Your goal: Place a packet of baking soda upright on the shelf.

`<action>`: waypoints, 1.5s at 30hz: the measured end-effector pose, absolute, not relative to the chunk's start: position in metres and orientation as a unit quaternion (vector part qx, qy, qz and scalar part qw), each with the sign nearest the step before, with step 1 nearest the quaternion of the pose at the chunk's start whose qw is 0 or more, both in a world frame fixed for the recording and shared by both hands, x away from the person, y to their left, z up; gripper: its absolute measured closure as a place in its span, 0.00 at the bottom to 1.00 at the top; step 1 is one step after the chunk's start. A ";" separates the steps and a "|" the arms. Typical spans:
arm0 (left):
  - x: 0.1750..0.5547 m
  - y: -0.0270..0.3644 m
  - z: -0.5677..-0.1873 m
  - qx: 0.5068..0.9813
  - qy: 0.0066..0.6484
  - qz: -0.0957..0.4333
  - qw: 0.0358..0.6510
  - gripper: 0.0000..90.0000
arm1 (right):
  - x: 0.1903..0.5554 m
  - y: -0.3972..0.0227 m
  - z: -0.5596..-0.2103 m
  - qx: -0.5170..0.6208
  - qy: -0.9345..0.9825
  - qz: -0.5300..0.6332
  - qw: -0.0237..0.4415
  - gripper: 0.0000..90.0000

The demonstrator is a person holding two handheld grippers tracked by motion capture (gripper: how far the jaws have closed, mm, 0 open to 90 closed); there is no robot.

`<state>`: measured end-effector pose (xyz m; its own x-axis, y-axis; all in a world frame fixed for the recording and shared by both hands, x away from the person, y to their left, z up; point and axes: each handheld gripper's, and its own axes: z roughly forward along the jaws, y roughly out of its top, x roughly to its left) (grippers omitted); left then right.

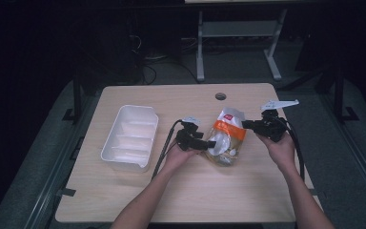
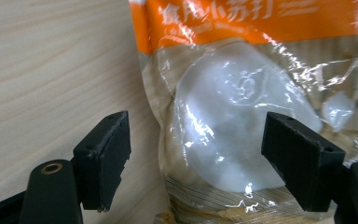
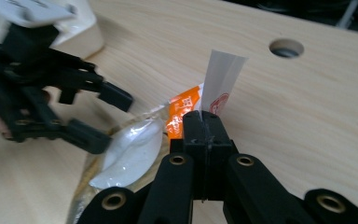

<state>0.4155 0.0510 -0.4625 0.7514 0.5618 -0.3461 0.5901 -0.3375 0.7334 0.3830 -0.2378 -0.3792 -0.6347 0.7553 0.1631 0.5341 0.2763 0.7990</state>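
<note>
At the centre of the high view, the orange-banded bag (image 1: pixel 227 137) is pinched at its top edge by the right gripper (image 3: pixel 204 122), fingers pressed together on the film. The left gripper (image 1: pixel 211 143) is held at the bag's lower left with fingers (image 2: pixel 103 156) spread, no pad touching it. A white tray (image 1: pixel 130 137) is seen on the counter (image 1: pixel 181 200) at left.

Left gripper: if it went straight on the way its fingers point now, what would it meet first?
Most likely the clear plastic bag with the orange band: the left gripper stands open, and the bag's white round contents lie straight ahead between its fingers. How near is unclear.
</note>
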 end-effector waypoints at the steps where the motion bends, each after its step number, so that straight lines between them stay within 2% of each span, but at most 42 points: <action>1: 0.416 0.051 -0.464 0.817 0.352 -0.022 0.456 0.26 | 0.383 -0.238 -0.379 0.409 0.789 0.441 0.125 1.00; 7: 0.413 0.044 -0.467 0.826 0.341 -0.029 0.448 0.27 | 0.372 -0.223 -0.361 0.367 0.806 0.446 0.132 1.00; 8: 0.408 0.040 -0.465 0.835 0.334 -0.003 0.437 0.27 | 0.372 -0.221 -0.362 0.367 0.808 0.441 0.131 1.00; 10: 0.403 0.038 -0.464 0.840 0.324 0.010 0.436 0.30 | 0.373 -0.221 -0.364 0.369 0.811 0.436 0.126 1.00; 13: 0.391 0.030 -0.461 0.863 0.294 0.051 0.407 0.47 | 0.378 -0.222 -0.377 0.382 0.816 0.419 0.115 1.00; 14: 0.386 0.025 -0.461 0.877 0.284 0.082 0.379 0.54 | 0.381 -0.223 -0.389 0.393 0.818 0.408 0.103 1.00; 17: 0.386 0.024 -0.464 0.885 0.282 0.084 0.361 0.62 | 0.386 -0.228 -0.404 0.414 0.812 0.401 0.090 1.00; 18: 0.390 0.026 -0.464 0.880 0.296 0.066 0.365 0.62 | 0.388 -0.231 -0.408 0.423 0.808 0.402 0.089 1.00; 23: 0.392 0.026 -0.464 0.882 0.296 0.059 0.362 0.62 | 0.393 -0.244 -0.419 0.455 0.790 0.406 0.065 0.97; 26: 0.392 0.027 -0.464 0.882 0.298 0.054 0.361 0.61 | 0.399 -0.247 -0.428 0.472 0.789 0.392 0.043 0.87; 31: 0.394 0.028 -0.466 0.878 0.306 0.044 0.366 0.60 | 0.410 -0.243 -0.448 0.501 0.775 0.384 0.014 0.81; 36: 0.395 0.029 -0.466 0.876 0.309 0.042 0.368 0.59 | 0.417 -0.241 -0.459 0.520 0.758 0.394 -0.009 0.86; 40: 0.397 0.033 -0.466 0.875 0.311 0.038 0.369 0.57 | 0.417 -0.236 -0.453 0.507 0.767 0.392 0.016 0.99; 41: 0.397 0.034 -0.466 0.874 0.312 0.036 0.370 0.55 | 0.415 -0.237 -0.445 0.492 0.764 0.418 0.006 0.99; 45: 0.401 0.043 -0.462 0.859 0.321 0.023 0.399 0.45 | 0.408 -0.232 -0.432 0.453 0.780 0.431 0.023 0.99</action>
<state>0.4006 0.0426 -0.4622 0.7935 0.5686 -0.2170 0.5325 -0.4760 0.6999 0.4080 -0.2322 -0.4317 -0.5894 0.7259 0.3545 0.6865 0.2187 0.6935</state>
